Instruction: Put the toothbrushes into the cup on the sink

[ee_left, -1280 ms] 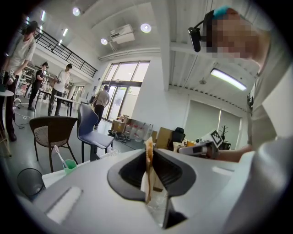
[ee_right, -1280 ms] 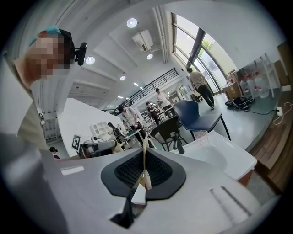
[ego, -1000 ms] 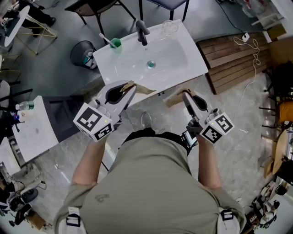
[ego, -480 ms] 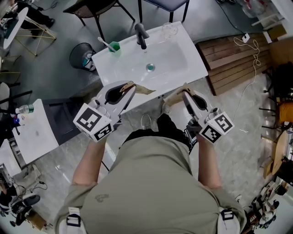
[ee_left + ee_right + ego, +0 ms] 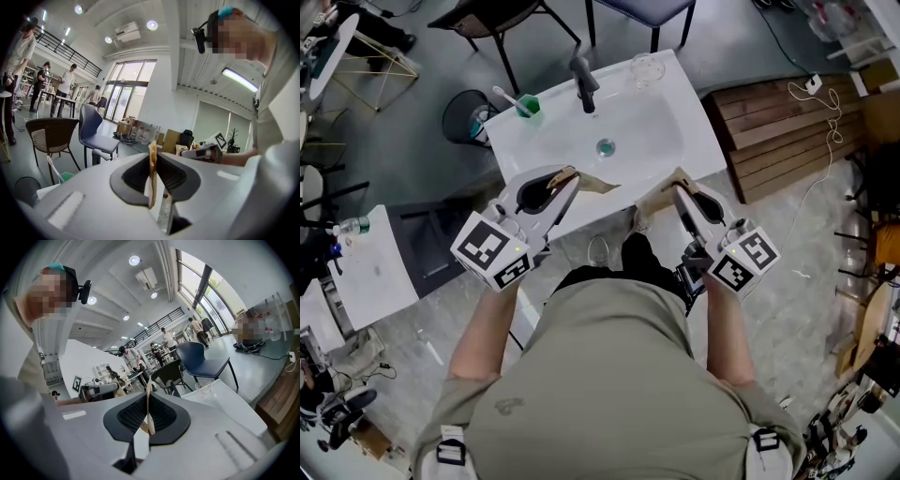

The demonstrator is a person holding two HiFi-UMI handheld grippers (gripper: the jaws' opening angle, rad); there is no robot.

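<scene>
Beyond left gripper (image 5: 574, 178), toothbrush (image 5: 506, 96) (in cup (image 5: 528, 107))

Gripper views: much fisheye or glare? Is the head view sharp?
Left gripper view: heavy fisheye, black vignette at the corners, ceiling light blown out. Right gripper view: same barrel bend, windows overexposed, people in the background small and soft. Head view: even light, sharp, milder edge curvature, white sink close to clipping.
</scene>
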